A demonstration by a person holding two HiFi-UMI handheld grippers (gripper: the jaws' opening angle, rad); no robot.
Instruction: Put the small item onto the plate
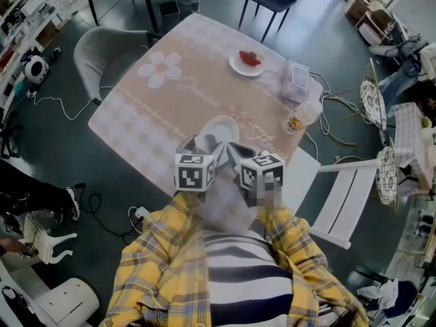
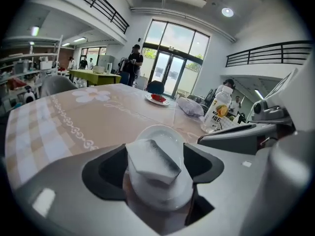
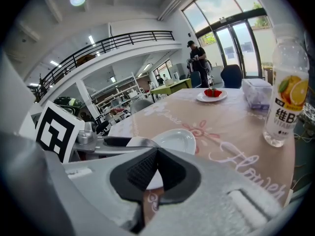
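Release step, by our reading: small item [image 2: 150, 159] lies on the white plate [image 2: 165, 132] at the near edge of the table [image 1: 170, 107], just ahead of both tools. We note the left gripper [image 2: 155, 170] spread wide, its dark pads [image 2: 106, 173] standing off either side of the item with a gap on both, so nothing is gripped. Right gripper [image 3: 155, 167] is clenched, pads meeting with nothing between them; it hangs just beside the left one, short of the plate. To finish well, we judge the left tool should draw back along its own line and upward with the jaws kept wide, so that neither pad brushes the item or nudges the plate's rim. Any sideways swing looks risky, since the item sits between the pads. We would hold the right tool where it is, clear of the plate. Item appearance: white, blocky, with flat faces and angled corners, and a dark grey smear along one top edge; matte, no print we can make out. It rests roughly at the plate's middle, not overhanging as far as we can tell. Its material we cannot tell.
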